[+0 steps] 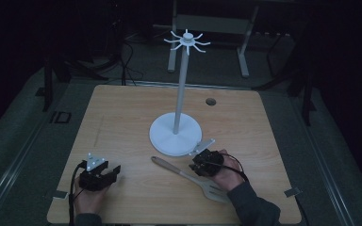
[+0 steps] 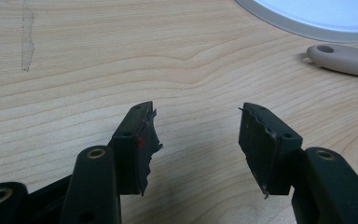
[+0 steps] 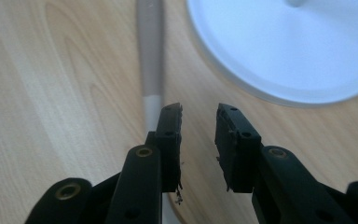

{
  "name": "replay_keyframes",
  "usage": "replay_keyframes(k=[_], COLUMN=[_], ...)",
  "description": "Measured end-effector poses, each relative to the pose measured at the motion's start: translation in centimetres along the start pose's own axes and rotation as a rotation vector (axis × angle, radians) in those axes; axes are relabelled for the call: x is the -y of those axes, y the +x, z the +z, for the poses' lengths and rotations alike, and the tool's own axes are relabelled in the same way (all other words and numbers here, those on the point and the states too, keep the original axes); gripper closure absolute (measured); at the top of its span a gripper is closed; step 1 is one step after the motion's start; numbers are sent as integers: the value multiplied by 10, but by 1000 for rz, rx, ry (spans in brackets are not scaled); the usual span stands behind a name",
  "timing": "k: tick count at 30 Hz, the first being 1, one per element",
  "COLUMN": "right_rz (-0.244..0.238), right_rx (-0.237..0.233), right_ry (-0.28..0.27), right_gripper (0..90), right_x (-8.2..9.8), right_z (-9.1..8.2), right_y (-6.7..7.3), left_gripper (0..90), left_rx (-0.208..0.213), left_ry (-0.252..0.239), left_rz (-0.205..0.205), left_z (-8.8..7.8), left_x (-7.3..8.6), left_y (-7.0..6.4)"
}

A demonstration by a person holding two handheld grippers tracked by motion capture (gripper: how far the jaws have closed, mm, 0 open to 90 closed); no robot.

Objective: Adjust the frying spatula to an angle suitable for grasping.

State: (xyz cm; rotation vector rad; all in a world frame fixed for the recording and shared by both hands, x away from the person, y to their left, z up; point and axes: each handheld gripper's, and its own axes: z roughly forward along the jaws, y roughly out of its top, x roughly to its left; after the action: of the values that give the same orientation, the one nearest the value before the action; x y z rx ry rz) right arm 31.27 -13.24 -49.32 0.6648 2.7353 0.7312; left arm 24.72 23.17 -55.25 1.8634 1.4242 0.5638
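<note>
The spatula lies flat on the surface just beside the stand, the right gripper over its handle with jaws narrow and empty, the left gripper apart, jaws wide.

Looks like a lab or test room w/ a recording setup, not a home. Dim lighting, dark surroundings. One light-wood table sits alone on grey floor, w/ a cable grommet hole at approx 1 o'clock on its top. Tape tabs stick out at the near corners, approx 5 and 7 o'clock. Loose black cables trail on the floor at approx 11 o'clock. A metal-legged bench frame stands behind at 12 o'clock. Floor marking "ID" at approx 9 o'clock. Bare, staged layout, no household clutter.
</note>
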Motion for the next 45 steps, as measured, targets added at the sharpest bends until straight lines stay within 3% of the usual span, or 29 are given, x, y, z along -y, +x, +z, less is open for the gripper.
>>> replay_keyframes(k=[9,19,29,32,34,38,41,43,45], right_rz=[-48,-52,-67,-78,-69,19,57,129,137], right_rx=[-52,-103,-113,-89,-76,-41,-5,14,18], right_ry=[91,141,168,174,160,111,111,112,114], right_gripper=[710,712,749,751,752,748,748,748,748], right_x=[-7,-15,-22,-20,-18,-11,-8,-3,-3], right_z=[27,49,59,57,53,39,36,39,40], right_y=[11,16,16,15,12,-6,-17,-33,-35], left_gripper=[456,456,456,455,455,456,456,456,455], left_rx=[0,0,-1,0,-1,-1,0,-1,0], left_ry=[0,2,2,-5,-1,3,2,3,5], left_rz=[-1,-2,-4,-9,-8,-3,-2,-3,-5], left_z=[0,0,0,0,0,1,1,1,1], left_x=[0,0,0,0,0,0,0,0,0], left_y=[0,1,1,2,2,1,0,1,1])
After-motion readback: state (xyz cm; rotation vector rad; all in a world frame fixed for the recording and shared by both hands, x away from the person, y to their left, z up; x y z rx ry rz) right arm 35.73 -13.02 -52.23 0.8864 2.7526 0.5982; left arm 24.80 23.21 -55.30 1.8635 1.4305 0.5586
